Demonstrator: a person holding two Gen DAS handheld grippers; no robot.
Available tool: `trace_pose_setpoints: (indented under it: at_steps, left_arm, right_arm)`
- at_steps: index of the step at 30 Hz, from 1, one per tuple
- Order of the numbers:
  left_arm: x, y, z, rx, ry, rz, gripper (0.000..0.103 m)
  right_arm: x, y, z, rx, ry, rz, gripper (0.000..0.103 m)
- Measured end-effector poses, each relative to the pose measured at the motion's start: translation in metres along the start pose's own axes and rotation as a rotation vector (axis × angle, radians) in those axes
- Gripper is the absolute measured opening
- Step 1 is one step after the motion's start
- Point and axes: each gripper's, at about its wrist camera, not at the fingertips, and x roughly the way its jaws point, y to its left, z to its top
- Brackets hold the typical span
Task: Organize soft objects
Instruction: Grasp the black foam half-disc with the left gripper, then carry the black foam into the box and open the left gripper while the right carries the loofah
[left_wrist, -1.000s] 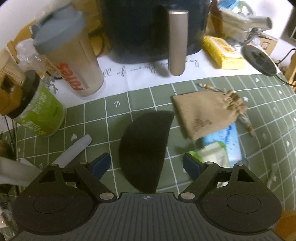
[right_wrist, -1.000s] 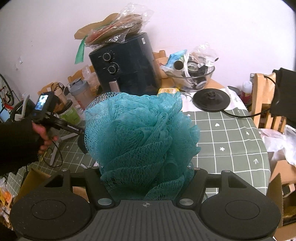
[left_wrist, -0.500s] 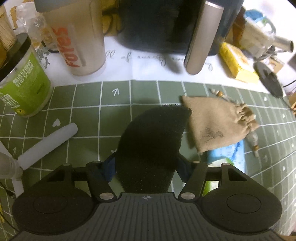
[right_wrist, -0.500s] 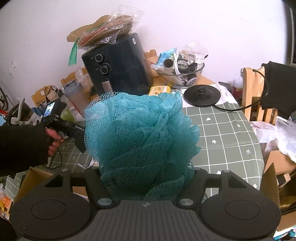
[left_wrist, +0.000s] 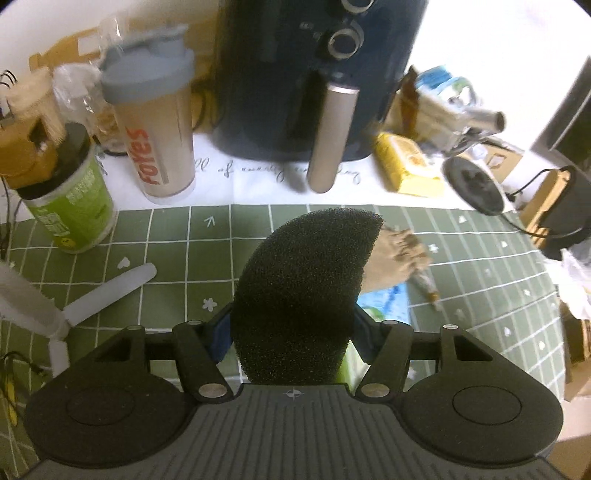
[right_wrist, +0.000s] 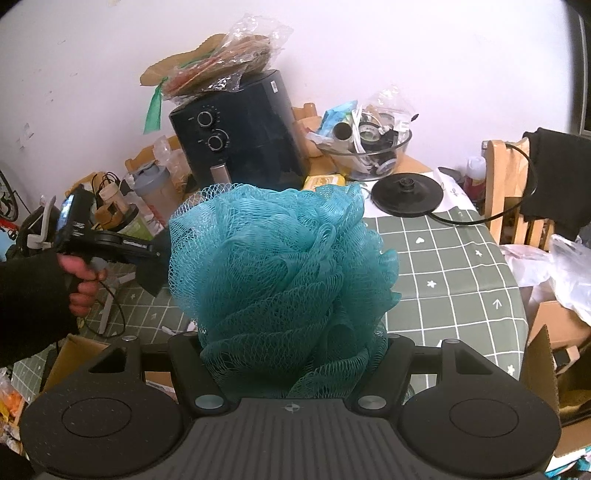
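My left gripper (left_wrist: 291, 332) is shut on a black half-round foam sponge (left_wrist: 306, 291) and holds it lifted above the green checked tablecloth (left_wrist: 177, 266). A tan drawstring pouch (left_wrist: 395, 262) lies on the cloth behind the sponge, partly hidden by it. My right gripper (right_wrist: 291, 354) is shut on a teal mesh bath pouf (right_wrist: 284, 277) and holds it in the air at the near side of the table. The left gripper with the sponge also shows in the right wrist view (right_wrist: 147, 258).
A black air fryer (left_wrist: 306, 81), a shaker bottle (left_wrist: 155, 125) and a green can (left_wrist: 70, 203) stand at the back. A blue-and-green packet (left_wrist: 384, 310) lies under the sponge. A kettle base (right_wrist: 406, 194), a glass bowl (right_wrist: 369, 155) and cardboard boxes (right_wrist: 554, 369) are nearby.
My left gripper closed on the black sponge and lifted it off the cloth. My right gripper keeps holding the pouf and has shifted slightly.
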Motion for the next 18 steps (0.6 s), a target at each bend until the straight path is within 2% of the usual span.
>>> trace_pose_setpoints:
  at_steps: [18]
  left_arm:
    - [-0.116, -0.015, -0.045, -0.025, -0.112, -0.069, 0.062]
  right_arm:
    - [-0.016, 0.036, -0.005, -0.061, 0.002, 0.064, 0.068]
